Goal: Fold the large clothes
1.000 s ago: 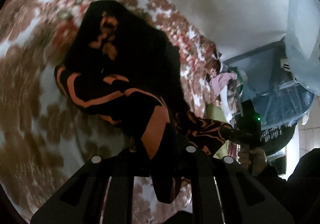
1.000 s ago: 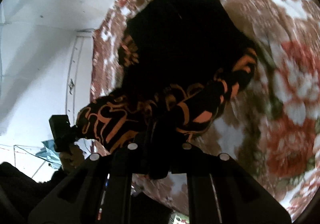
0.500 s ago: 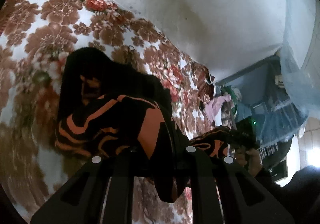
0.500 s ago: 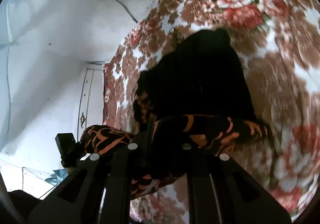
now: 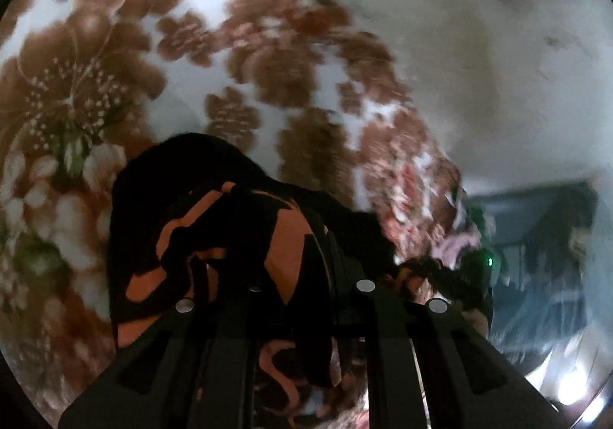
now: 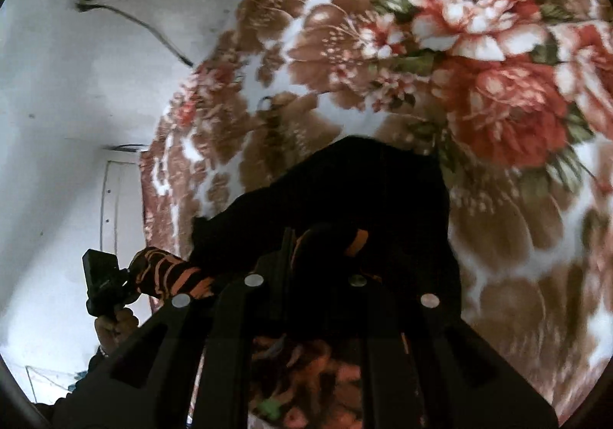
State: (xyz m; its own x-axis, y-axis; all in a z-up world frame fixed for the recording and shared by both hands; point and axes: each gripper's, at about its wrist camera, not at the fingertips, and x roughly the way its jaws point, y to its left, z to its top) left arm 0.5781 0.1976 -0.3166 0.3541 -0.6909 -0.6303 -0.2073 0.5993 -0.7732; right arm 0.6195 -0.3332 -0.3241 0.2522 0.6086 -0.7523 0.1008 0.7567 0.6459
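A black garment with orange swirls (image 5: 214, 230) lies bunched on a floral blanket (image 5: 95, 65). My left gripper (image 5: 302, 268) is shut on one end of its near edge, and the cloth drapes over the fingers. My right gripper (image 6: 318, 256) is shut on the other end, with the black cloth (image 6: 364, 191) spread just ahead of it. The held edge stretches between the two grippers like a twisted band. The right wrist view shows the left gripper (image 6: 128, 277) in a hand (image 6: 115, 325). In the left wrist view the right gripper (image 5: 450, 274) is dark and blurred.
The blanket (image 6: 479, 84) covers the whole bed up to a white wall (image 6: 76, 103) with a dark cable (image 6: 153, 30). Beyond the bed's far end are a heap of clothes (image 5: 456, 249) and blue netting (image 5: 555, 295).
Both grippers have swept forward and lower over the bed, carrying the patterned edge across the black part. Less of the garment now shows ahead of them.
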